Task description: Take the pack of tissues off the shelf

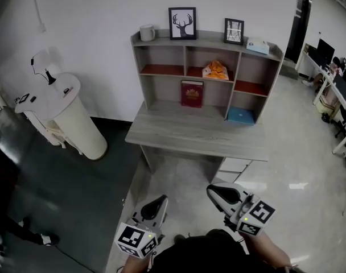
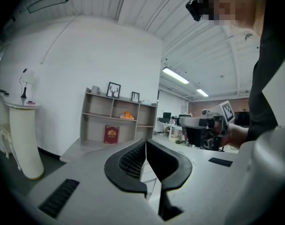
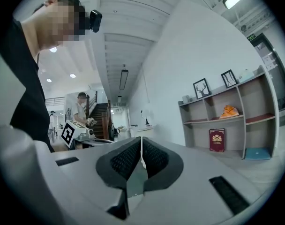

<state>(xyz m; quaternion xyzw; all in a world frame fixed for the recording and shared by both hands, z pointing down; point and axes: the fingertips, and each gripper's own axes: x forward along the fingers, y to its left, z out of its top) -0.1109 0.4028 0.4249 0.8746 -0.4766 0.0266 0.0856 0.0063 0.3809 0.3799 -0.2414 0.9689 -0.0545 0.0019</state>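
The head camera looks steeply down from above and behind both grippers onto the grey wooden shelf unit, which stands well apart ahead. The left gripper camera sits low and faces along its jaws toward that unit. The right gripper camera faces further left, with the unit at its right side. All three views share the unit.

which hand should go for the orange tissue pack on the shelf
Right, probably. The right tongs sit roughly in line with the pack in the middle compartment of the shelf; the left tongs are further to its left. Both are shut, empty and well short of the desk.
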